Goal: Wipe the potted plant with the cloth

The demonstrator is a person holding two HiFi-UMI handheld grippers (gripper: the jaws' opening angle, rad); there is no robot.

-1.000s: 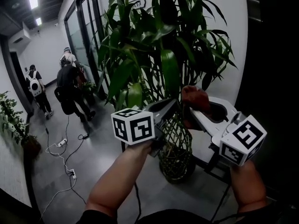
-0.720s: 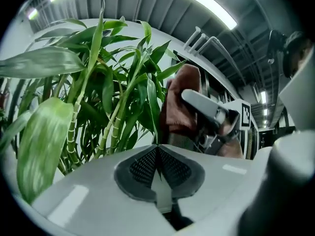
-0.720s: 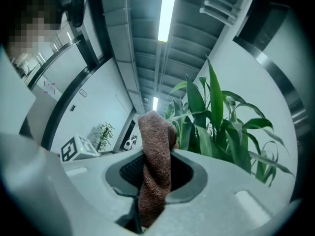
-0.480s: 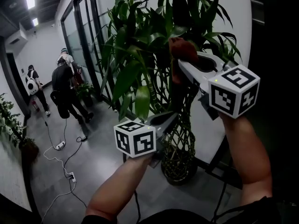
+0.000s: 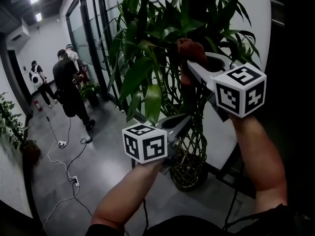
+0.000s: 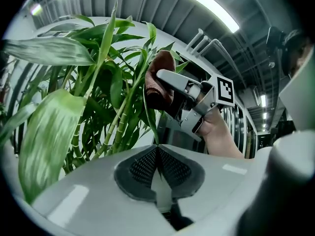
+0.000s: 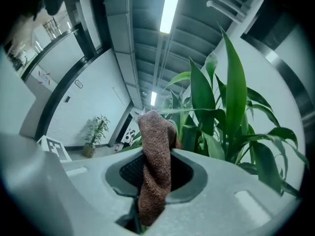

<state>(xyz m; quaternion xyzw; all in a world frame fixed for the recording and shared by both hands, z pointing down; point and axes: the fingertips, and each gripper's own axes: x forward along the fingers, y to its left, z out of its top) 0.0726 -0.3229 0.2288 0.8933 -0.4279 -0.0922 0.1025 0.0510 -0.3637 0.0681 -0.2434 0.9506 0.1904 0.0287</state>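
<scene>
The potted plant [image 5: 147, 43] stands by a white wall, its long green leaves rising from a woven lattice pot [image 5: 189, 166]. My right gripper [image 5: 189, 65] is raised among the upper leaves and is shut on a brown cloth [image 5: 192, 49], which bulges out past its tips. In the right gripper view the cloth [image 7: 156, 132] hangs between the pads of the right gripper [image 7: 155, 173]. My left gripper [image 5: 186, 118] is lower, by the stems, with its jaws together. A narrow leaf tip [image 6: 150, 117] ends at the seam of the left gripper [image 6: 157, 149]; whether it is pinched I cannot tell.
Several people [image 5: 66, 82] stand in the corridor at the left, beside a glass wall [image 5: 91, 28]. Cables and power strips [image 5: 61, 144] lie on the grey floor. A small plant [image 5: 19, 136] sits at the far left. A dark frame [image 5: 290, 58] borders the right.
The right gripper has carried the cloth up from pot height into the upper leaves, then nearly stopped. The left gripper has sunk a little and stays shut.
</scene>
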